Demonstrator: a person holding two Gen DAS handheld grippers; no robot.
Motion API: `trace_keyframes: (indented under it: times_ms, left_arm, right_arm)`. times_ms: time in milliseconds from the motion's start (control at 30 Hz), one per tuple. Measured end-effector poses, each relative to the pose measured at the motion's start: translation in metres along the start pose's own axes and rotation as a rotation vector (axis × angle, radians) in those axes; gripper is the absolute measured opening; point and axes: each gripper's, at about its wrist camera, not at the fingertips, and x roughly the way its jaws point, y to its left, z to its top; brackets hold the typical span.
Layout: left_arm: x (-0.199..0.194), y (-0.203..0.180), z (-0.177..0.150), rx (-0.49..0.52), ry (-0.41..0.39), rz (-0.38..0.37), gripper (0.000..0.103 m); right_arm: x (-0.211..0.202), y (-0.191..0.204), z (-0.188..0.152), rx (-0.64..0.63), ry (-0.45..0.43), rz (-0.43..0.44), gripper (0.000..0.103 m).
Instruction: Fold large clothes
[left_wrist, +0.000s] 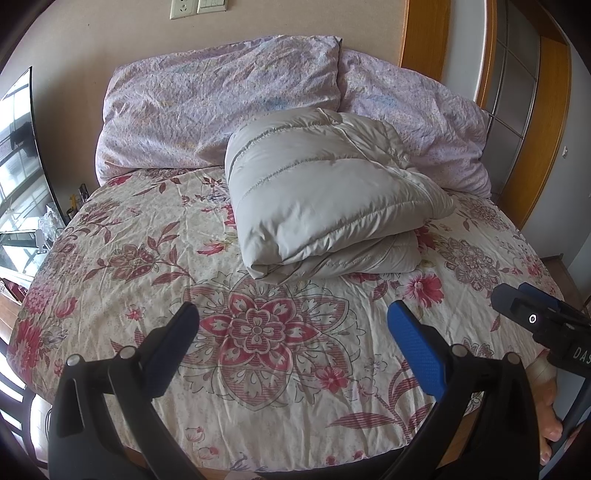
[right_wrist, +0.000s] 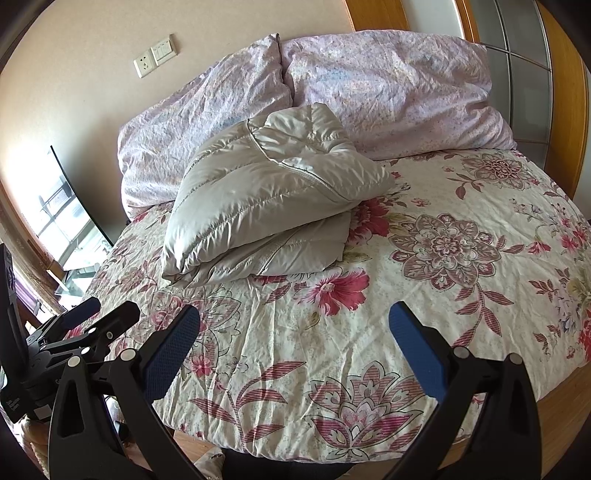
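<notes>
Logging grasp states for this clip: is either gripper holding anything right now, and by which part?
Nothing is held. The left gripper and right gripper are both open over the floral bedspread, apart from the folded grey puffer jacket.

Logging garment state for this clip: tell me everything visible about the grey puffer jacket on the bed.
The grey puffer jacket is quilted, shiny, nylon-looking fabric with stitched channels and pale piping. It lies folded into a puffy bundle, an upper layer doubled over a lower one, one corner jutting sideways. It rests on the floral bedspread, its far edge against the lilac pillows. Neither gripper touches it.
</notes>
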Motion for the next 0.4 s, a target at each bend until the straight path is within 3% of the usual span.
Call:
trace_keyframes:
  times_ms: [400]
  left_arm:
    - [-0.0001,0.0010,0.0004,0.001,0.001,0.001,0.101]
  right_arm:
    - [-0.0005,-0.0001,-0.0001,0.000,0.000,0.001,0.102]
